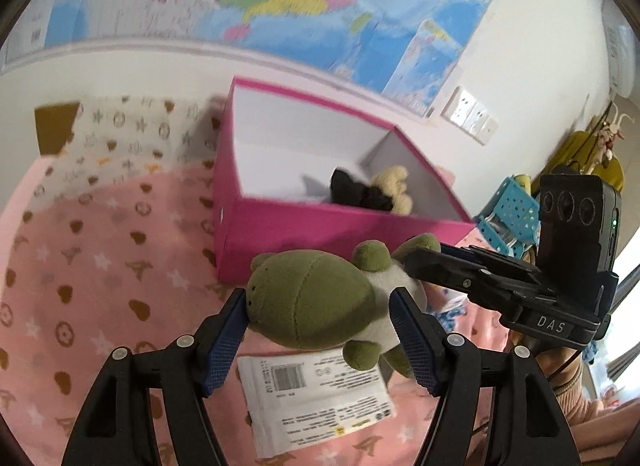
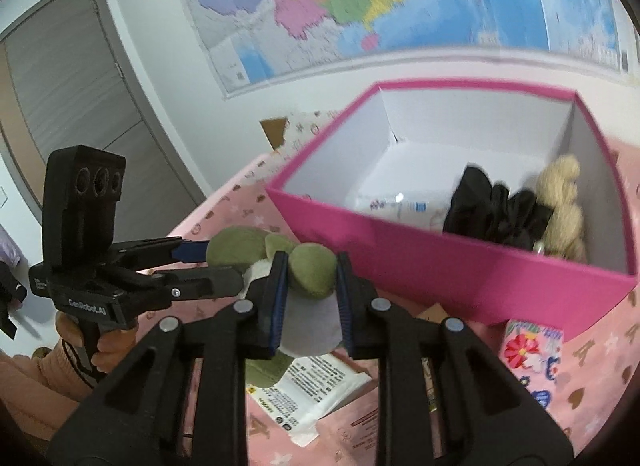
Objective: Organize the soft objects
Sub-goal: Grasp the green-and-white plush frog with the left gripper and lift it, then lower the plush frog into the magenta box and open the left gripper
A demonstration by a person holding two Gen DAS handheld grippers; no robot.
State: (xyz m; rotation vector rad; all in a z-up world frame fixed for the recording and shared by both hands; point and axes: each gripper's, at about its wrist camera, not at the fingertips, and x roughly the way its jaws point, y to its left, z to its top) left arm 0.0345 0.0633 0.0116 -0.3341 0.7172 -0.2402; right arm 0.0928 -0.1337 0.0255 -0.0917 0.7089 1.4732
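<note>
The green plush toy (image 1: 316,306) is clamped at its head between the blue pads of the left gripper (image 1: 318,316), low in the centre of the left wrist view. One of its limbs is pinched between the closed pads of the right gripper (image 2: 310,278), centre of the right wrist view. The toy is held above a white packet (image 1: 316,398) lying on the pink patterned blanket (image 1: 80,266). Behind it, an open pink box (image 2: 460,266) is seen, with a black cloth item (image 2: 492,209) and a cream plush (image 2: 564,205) inside.
</note>
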